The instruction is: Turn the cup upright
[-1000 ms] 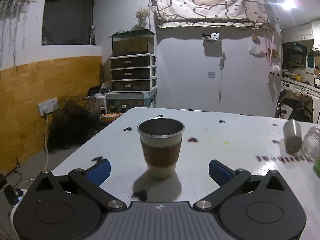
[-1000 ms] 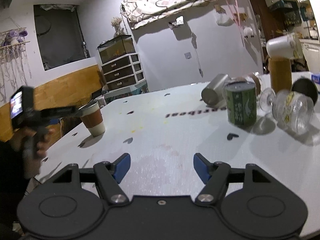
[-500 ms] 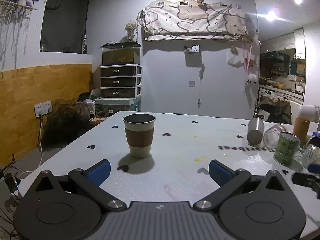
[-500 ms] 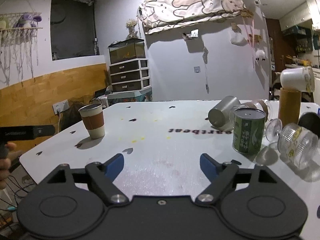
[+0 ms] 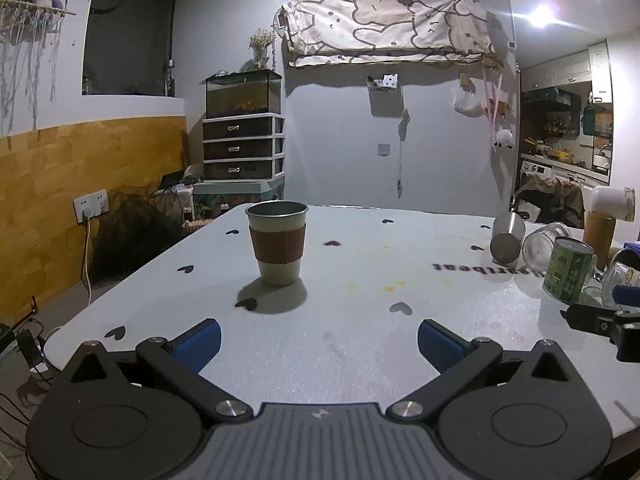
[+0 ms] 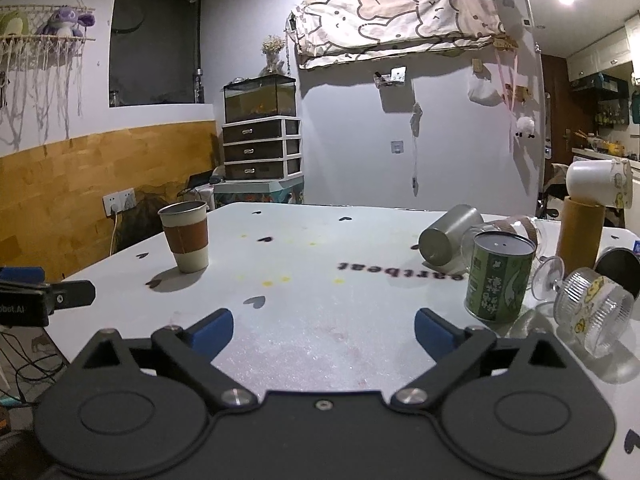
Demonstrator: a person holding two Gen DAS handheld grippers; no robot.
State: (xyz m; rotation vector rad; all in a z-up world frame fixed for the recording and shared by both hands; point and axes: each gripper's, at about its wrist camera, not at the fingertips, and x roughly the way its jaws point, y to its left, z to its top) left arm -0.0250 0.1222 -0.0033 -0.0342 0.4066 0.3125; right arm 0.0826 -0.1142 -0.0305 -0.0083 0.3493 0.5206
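Note:
A cup with a brown sleeve (image 5: 277,248) stands upright on the white table (image 5: 360,340), mouth up; it also shows in the right wrist view (image 6: 187,236) at the left. My left gripper (image 5: 319,342) is open and empty, well back from the cup, near the table's front edge. My right gripper (image 6: 322,330) is open and empty over the table's middle front. The right gripper's tip (image 5: 600,316) shows at the right in the left wrist view, and the left gripper's tip (image 6: 40,300) at the left in the right wrist view.
At the right lie a steel cup on its side (image 6: 448,236), a clear jar on its side (image 6: 594,312), a tipped wine glass (image 6: 550,276), and a green can (image 6: 498,276) standing. A cardboard tube (image 6: 580,232) carries a white cup (image 6: 598,182). Heart stickers dot the table.
My left gripper has pulled back from the upright cup, which now stands farther away. My right gripper has levelled and drawn back slightly. Both stay open.

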